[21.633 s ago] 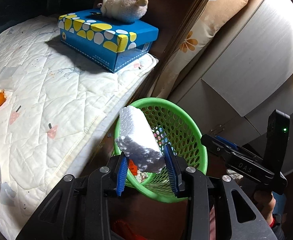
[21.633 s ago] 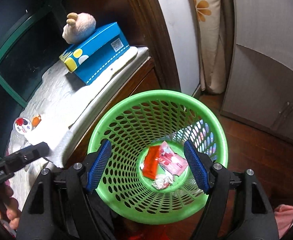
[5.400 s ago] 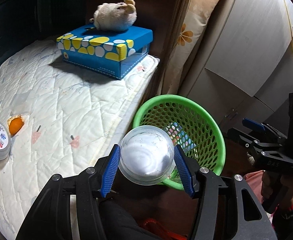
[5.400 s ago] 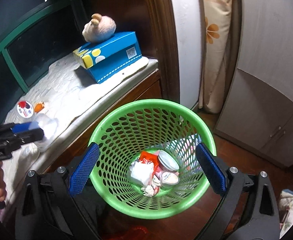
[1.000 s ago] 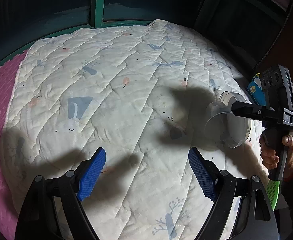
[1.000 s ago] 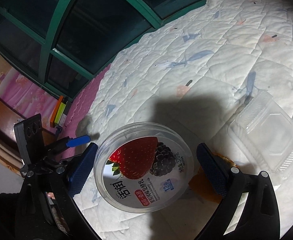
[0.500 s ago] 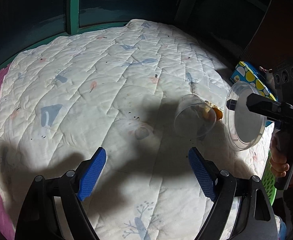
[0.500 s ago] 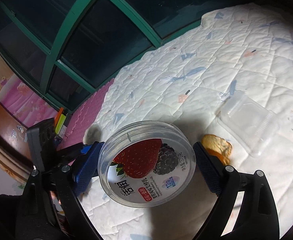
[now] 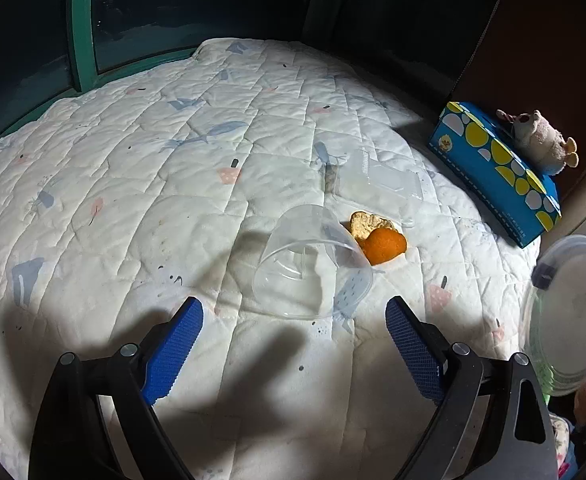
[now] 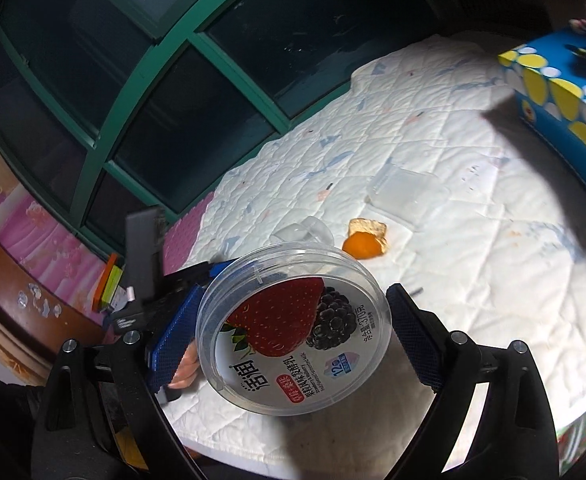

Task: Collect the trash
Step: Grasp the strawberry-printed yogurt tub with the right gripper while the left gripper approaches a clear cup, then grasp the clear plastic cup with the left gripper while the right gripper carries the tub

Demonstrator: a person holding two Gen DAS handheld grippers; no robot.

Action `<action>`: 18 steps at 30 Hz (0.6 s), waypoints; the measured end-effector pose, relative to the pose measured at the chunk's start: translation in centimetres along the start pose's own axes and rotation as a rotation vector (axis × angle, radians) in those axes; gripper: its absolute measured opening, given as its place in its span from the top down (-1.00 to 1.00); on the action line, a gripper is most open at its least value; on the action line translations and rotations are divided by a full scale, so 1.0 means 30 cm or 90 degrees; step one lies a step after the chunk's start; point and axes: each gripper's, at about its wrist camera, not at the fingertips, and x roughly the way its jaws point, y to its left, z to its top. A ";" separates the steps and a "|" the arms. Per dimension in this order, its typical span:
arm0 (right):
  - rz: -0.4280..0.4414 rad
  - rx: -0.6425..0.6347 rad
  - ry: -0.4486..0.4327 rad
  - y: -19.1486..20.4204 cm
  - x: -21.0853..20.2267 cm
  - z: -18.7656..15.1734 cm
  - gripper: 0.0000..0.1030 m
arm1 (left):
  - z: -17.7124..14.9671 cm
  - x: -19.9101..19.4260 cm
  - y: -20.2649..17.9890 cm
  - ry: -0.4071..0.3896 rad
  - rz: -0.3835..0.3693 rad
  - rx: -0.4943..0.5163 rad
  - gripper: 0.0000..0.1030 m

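Cup (image 9: 313,262), clear plastic, on its side mid-quilt (image 9: 133,184); mouth faces left claw (image 9: 293,356), long axis roughly in line with the approach. Sits dead ahead, just beyond the wide-open, empty blue pads. Orange peel (image 9: 381,236) touching cup's far side; clear tray (image 9: 385,184) beyond. Right claw (image 10: 289,340) off toward quilt's right edge, clamped across yogurt lid (image 10: 293,336), so left is nearer.

A home bedroom: quilted mattress (image 9: 173,168), tissue box (image 9: 493,172), plush toy (image 9: 537,140).
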 end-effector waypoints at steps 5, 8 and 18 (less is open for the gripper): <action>-0.027 0.015 -0.026 -0.017 -0.088 -0.065 -0.76 | 0.021 0.048 -0.011 0.004 0.003 0.003 -0.74; -0.046 0.028 -0.045 -0.029 -0.147 -0.099 -0.76 | 0.027 0.073 -0.023 0.010 0.008 0.011 -0.74; -0.124 0.113 -0.120 -0.135 -0.371 -0.257 -0.76 | 0.030 0.102 -0.047 0.012 0.011 0.009 -0.36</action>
